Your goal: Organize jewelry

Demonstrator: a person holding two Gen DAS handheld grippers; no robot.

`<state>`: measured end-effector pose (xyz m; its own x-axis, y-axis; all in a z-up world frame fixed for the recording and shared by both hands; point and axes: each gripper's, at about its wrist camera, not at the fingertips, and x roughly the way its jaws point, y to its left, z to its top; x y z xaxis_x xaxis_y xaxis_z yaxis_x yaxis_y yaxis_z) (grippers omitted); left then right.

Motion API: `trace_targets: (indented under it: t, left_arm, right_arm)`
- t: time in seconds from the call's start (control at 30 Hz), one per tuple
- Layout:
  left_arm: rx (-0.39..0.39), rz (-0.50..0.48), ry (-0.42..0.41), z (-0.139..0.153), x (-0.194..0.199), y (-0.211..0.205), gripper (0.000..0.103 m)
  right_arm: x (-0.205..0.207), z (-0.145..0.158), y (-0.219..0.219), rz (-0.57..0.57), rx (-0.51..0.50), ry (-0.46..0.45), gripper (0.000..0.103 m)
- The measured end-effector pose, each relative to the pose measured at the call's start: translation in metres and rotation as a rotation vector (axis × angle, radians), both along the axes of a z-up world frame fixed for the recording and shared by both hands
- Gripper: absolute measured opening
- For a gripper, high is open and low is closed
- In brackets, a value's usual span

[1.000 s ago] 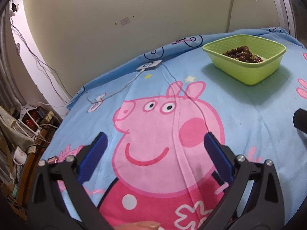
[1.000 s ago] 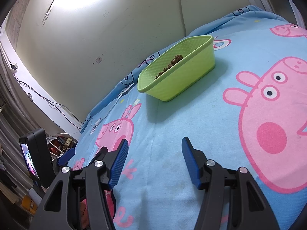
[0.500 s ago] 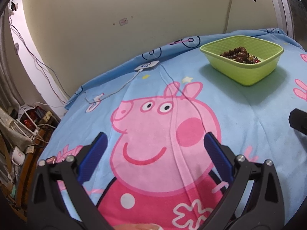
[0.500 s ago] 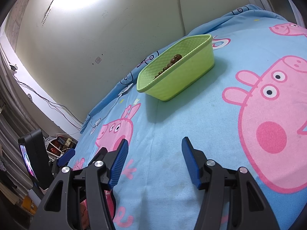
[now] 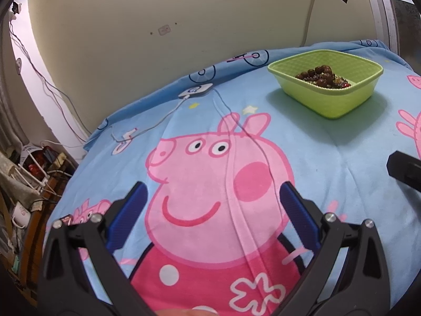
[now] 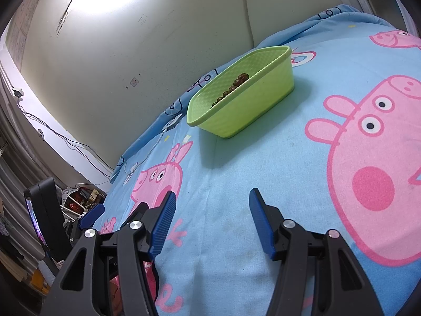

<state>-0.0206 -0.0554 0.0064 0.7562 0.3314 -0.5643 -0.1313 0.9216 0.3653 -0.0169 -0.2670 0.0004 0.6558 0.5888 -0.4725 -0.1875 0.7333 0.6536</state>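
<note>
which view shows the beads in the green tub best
The left wrist view: it looks down into the green tub, so the brown beads show piled inside. The right wrist view sees only a few over the rim.

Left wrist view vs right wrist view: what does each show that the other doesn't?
Left wrist only: small multicoloured beads beside the dark brown round bead strand, seen from above. Right wrist only: a black upright monitor off the bed edge. Both: lime-green rectangular plastic basket, blue cartoon-pig blanket, white charger puck, open empty jaws.
</note>
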Motion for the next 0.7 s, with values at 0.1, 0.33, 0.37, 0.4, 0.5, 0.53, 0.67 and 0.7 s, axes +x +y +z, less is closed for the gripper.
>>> trace_targets:
  t: [0.1,0.33,0.37,0.4,0.5,0.53,0.67,0.7]
  left_arm:
    - [-0.003,-0.004,0.003,0.000,0.000,-0.001,0.097]
    - [-0.077,-0.035,0.033,0.001,0.003,0.004,0.097]
    - [-0.082,-0.039,0.036,0.001,0.003,0.003,0.097]
    - [-0.090,-0.047,0.042,0.001,0.004,0.003,0.097]
    - [-0.097,-0.064,0.056,-0.001,0.007,0.000,0.097]
    - [-0.097,-0.072,0.062,-0.001,0.010,-0.002,0.097]
    - [-0.088,-0.099,0.095,-0.007,0.022,-0.007,0.097]
    - [-0.086,-0.101,0.100,-0.009,0.025,-0.008,0.097]
  right_arm:
    - [0.000,0.000,0.000,0.000,0.000,0.001,0.040]
    - [0.000,0.000,0.000,0.000,0.000,0.002,0.040]
    - [-0.001,0.000,0.000,0.000,-0.001,0.002,0.040]
    - [-0.001,0.000,0.000,-0.001,-0.001,0.002,0.040]
    - [-0.002,0.000,0.001,-0.011,-0.002,0.004,0.040]
    - [-0.002,0.000,0.000,-0.013,-0.002,0.005,0.040]
    - [-0.004,0.000,0.000,-0.027,-0.004,0.008,0.040]
    - [-0.005,0.000,-0.001,-0.028,-0.004,0.009,0.040]
